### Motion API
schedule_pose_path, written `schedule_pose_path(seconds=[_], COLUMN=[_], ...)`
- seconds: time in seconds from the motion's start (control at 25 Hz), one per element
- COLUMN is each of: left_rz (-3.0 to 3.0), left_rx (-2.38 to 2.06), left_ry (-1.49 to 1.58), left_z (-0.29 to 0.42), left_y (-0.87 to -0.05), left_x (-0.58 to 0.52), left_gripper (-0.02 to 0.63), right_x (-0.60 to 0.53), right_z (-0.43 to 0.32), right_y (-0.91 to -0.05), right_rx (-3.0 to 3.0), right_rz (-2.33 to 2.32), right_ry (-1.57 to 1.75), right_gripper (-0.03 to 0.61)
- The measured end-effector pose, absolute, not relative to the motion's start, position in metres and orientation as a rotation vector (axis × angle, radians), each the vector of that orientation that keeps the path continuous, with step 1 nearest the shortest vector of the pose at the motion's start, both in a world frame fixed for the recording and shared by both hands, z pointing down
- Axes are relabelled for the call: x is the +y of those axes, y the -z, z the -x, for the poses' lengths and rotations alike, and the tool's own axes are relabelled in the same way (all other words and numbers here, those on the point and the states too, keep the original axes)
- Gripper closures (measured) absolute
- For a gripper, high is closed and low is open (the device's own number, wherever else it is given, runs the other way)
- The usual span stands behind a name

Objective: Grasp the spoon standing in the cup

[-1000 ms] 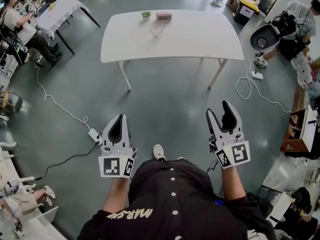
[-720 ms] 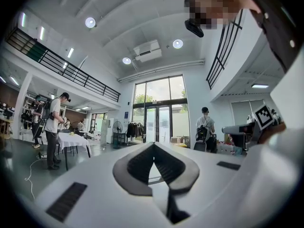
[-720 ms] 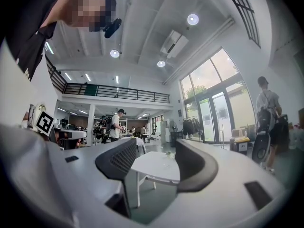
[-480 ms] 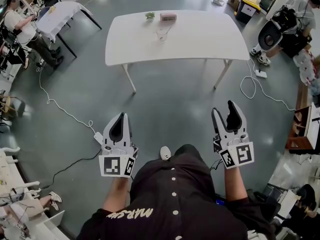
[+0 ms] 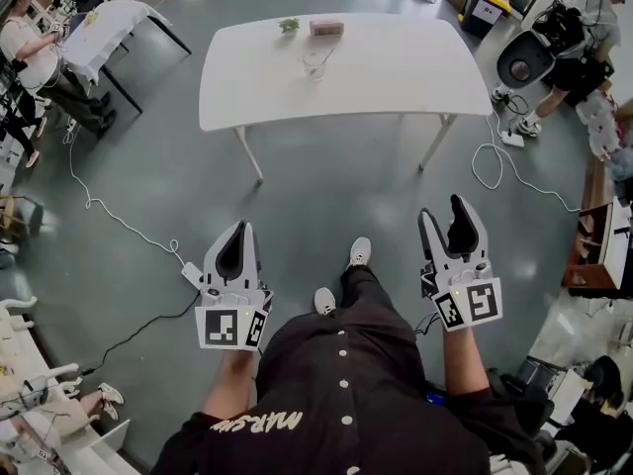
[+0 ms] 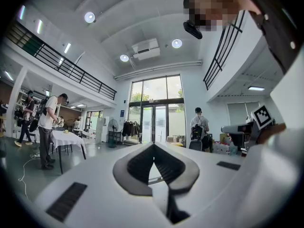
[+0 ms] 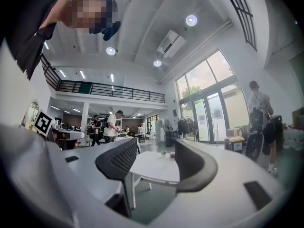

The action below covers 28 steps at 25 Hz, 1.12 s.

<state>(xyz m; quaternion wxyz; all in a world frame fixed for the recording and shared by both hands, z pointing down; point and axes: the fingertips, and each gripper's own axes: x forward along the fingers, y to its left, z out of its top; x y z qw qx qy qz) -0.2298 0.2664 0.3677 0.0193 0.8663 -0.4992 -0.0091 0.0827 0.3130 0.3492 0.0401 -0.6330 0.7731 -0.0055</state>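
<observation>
Shoe (image 5: 360,252) stepped forward, table (image 5: 396,77) far, left gripper (image 5: 237,230) fingers together, right gripper (image 5: 442,212) spread, empty

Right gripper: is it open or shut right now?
Open. The right gripper has its jaws apart, nothing between them; the white table shows through the gap.

I see a black shirt (image 5: 346,404) with white buttons (image 5: 342,353) down the front, white lettering (image 5: 259,423) and white shoes (image 5: 360,252). The left gripper (image 5: 237,229) and right gripper (image 5: 442,211) are white with dark jaw pads, each bearing a black-and-white marker cube (image 5: 229,328).
</observation>
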Motion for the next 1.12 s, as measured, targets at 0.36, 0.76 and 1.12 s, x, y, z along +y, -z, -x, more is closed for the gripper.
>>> schedule_pose_path(seconds=[0.36, 0.76, 1.12], left_rz=[-2.676, -2.662, -2.641], left_rx=[-1.562, -1.590, -1.621], left_ry=[0.021, 0.022, 0.023], left_z=[0.213, 0.186, 0.150], left_y=[-0.370, -0.367, -0.360], left_x=[0.222, 0.162, 0.117], left_gripper=[0.604, 0.604, 0.604], right_x=[0.263, 0.199, 0.146], right_z=[-0.098, -0.122, -0.158], right_y=[-0.348, -0.345, -0.339], right_rx=[2.367, 2.388, 2.411], right_rz=[1.905, 1.857, 1.834], right_ry=[0.052, 0.064, 0.068], right_gripper=[0.342, 0.344, 0.345])
